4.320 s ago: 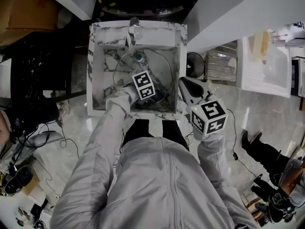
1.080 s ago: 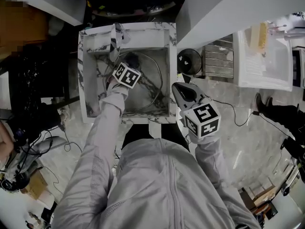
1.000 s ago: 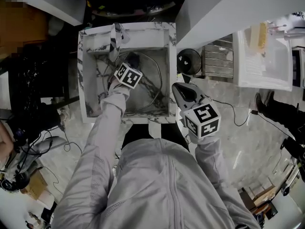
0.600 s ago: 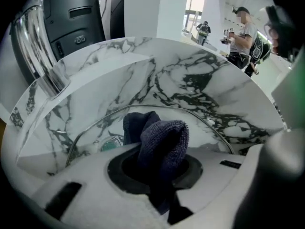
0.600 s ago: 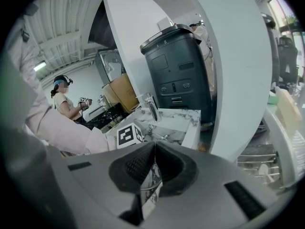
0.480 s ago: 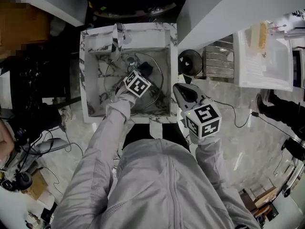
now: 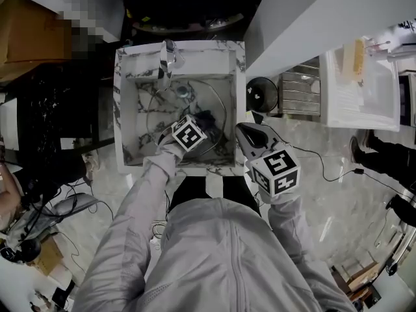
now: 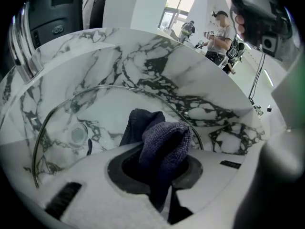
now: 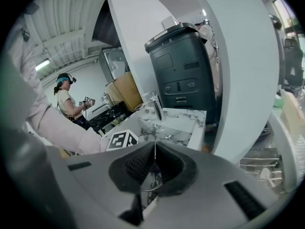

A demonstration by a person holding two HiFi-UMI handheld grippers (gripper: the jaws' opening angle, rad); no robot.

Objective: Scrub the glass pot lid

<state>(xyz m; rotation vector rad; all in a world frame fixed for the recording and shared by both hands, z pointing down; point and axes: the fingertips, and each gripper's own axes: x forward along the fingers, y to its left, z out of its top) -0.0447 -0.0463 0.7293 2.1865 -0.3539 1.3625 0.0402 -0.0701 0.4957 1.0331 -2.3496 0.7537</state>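
The glass pot lid (image 7: 218, 103) lies in the marble sink (image 7: 123, 109); its metal rim curves across the basin (image 8: 109, 88). My left gripper (image 7: 197, 130) reaches down into the sink over the lid's front right part. Its jaws are shut on a dark blue cloth (image 8: 162, 144), also seen as a dark wad (image 7: 208, 121) on the glass. My right gripper (image 7: 242, 130) hovers by the sink's right rim, apart from the lid. In the right gripper view its pads (image 9: 138, 163) meet with nothing held between them.
A chrome faucet (image 7: 168, 56) stands at the sink's back edge. Right of the sink are a black round object (image 7: 262, 95), a metal rack (image 7: 298, 90) and a white tray (image 7: 361, 86). A dark bin (image 9: 183, 75) stands behind the sink. People stand in the background.
My left gripper has swept the cloth from the sink's back left, near the faucet, toward the front right across the lid. The right gripper has stayed by the sink's right rim.
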